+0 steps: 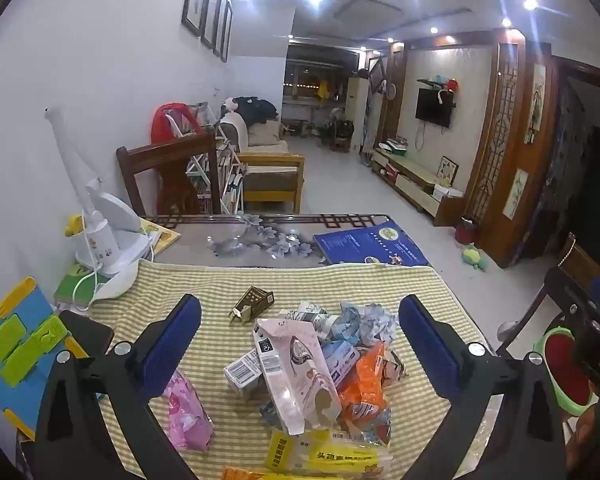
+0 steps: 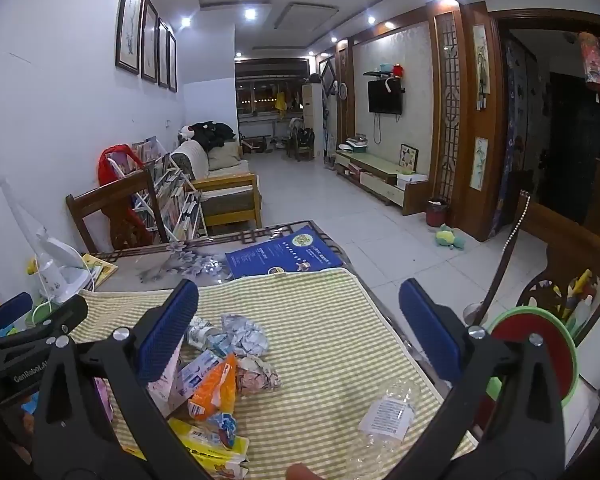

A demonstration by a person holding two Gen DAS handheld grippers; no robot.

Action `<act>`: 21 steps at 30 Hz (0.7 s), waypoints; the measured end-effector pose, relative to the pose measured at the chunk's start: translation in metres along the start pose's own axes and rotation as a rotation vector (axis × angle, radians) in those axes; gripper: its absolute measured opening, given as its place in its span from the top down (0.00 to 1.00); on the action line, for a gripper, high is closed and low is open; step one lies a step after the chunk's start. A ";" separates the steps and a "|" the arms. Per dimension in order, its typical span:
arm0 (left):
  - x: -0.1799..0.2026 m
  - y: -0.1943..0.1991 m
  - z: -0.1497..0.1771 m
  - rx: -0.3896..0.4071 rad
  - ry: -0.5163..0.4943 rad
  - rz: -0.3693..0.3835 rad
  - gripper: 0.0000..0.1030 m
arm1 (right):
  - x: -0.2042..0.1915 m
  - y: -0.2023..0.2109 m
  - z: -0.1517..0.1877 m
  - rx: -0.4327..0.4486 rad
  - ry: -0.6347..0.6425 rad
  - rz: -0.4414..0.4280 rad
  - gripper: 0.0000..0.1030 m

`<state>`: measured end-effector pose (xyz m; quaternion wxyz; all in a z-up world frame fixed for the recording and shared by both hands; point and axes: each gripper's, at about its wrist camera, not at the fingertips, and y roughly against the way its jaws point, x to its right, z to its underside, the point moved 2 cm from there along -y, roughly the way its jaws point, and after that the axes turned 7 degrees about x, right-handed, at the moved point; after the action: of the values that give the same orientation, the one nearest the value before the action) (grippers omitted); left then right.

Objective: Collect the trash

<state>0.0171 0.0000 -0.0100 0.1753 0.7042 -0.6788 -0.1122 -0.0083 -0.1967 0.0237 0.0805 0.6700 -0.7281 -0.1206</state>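
A heap of trash lies on the yellow-striped cloth point(image 1: 320, 284): a pale pink pouch point(image 1: 296, 372), an orange wrapper point(image 1: 366, 384), crumpled paper point(image 1: 374, 320), a yellow packet point(image 1: 324, 456), a pink wrapper point(image 1: 186, 412) and a small dark carton point(image 1: 252, 302). My left gripper point(image 1: 300, 340) hangs open above the heap, with nothing between its blue pads. My right gripper point(image 2: 300, 332) is open too, over the cloth to the right of the heap; the orange wrapper point(image 2: 216, 388) and crumpled paper point(image 2: 246, 334) lie near its left finger. A clear crushed plastic bottle point(image 2: 388, 416) lies near its right finger.
A green bin with a red inside point(image 2: 540, 352) stands off the table's right edge. A white desk lamp point(image 1: 104, 236), books and a blue-green toy board point(image 1: 16, 344) crowd the left side. A blue booklet point(image 1: 372, 244) lies beyond the cloth. Wooden chairs stand behind and to the right.
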 end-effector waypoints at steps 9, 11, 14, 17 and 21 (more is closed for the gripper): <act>0.001 0.001 -0.003 0.010 -0.026 -0.055 0.08 | -0.001 -0.001 0.003 -0.021 0.015 -0.011 0.03; 0.001 0.002 -0.005 0.014 -0.022 -0.046 0.08 | 0.000 -0.003 0.000 -0.027 0.019 -0.010 0.03; -0.001 -0.001 -0.002 0.008 -0.015 -0.025 0.08 | -0.004 -0.005 0.004 -0.024 0.026 -0.012 0.03; 0.001 -0.003 0.000 -0.008 -0.022 -0.023 0.08 | -0.005 -0.005 0.004 -0.019 0.032 -0.007 0.03; 0.002 -0.004 0.003 -0.018 -0.020 -0.012 0.08 | -0.005 -0.004 0.006 -0.014 0.039 -0.020 0.03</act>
<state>0.0197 -0.0023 -0.0139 0.1743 0.7057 -0.6750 -0.1266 -0.0056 -0.1913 0.0171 0.0981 0.6787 -0.7189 -0.1137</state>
